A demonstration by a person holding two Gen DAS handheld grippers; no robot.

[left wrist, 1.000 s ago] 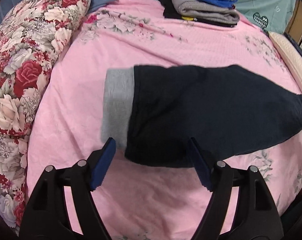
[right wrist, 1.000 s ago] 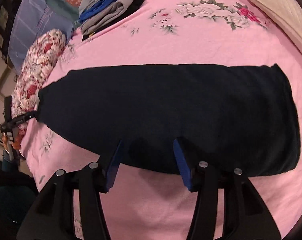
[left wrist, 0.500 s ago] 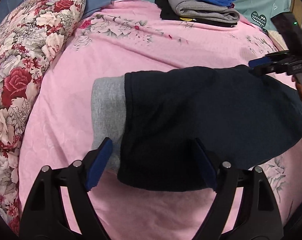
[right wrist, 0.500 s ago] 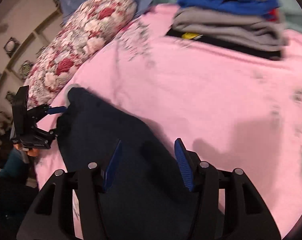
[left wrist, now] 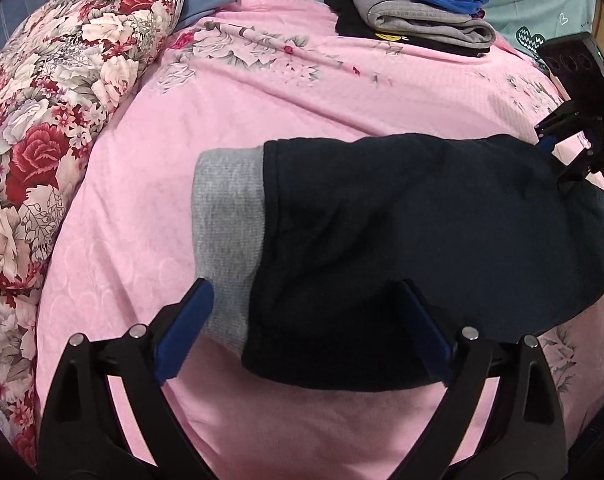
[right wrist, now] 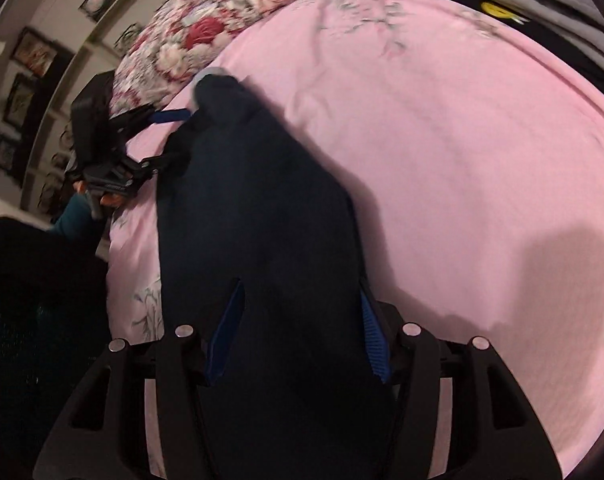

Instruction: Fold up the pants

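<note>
Dark navy pants (left wrist: pixel 401 240) lie across the pink bed sheet, with a grey band (left wrist: pixel 228 236) showing at their left end. My left gripper (left wrist: pixel 302 332) is open, its blue pads on either side of the near left corner of the pants. My right gripper (right wrist: pixel 298 336) is open with the dark cloth (right wrist: pixel 258 216) running between its fingers, at the pants' other end. In the left wrist view the right gripper (left wrist: pixel 561 152) sits at the far right edge of the pants. In the right wrist view the left gripper (right wrist: pixel 142 148) is at the far end.
A floral pillow (left wrist: pixel 62 120) lies along the left of the bed. A stack of folded grey, blue and black clothes (left wrist: pixel 417 12) sits at the back. The pink floral sheet (left wrist: pixel 302 92) spreads between them. Shelves with frames (right wrist: pixel 30 80) stand beyond the bed.
My right gripper has swung round to the end of the pants and now looks along their length with the cloth between its fingers. My left gripper has edged closer to the near left corner.
</note>
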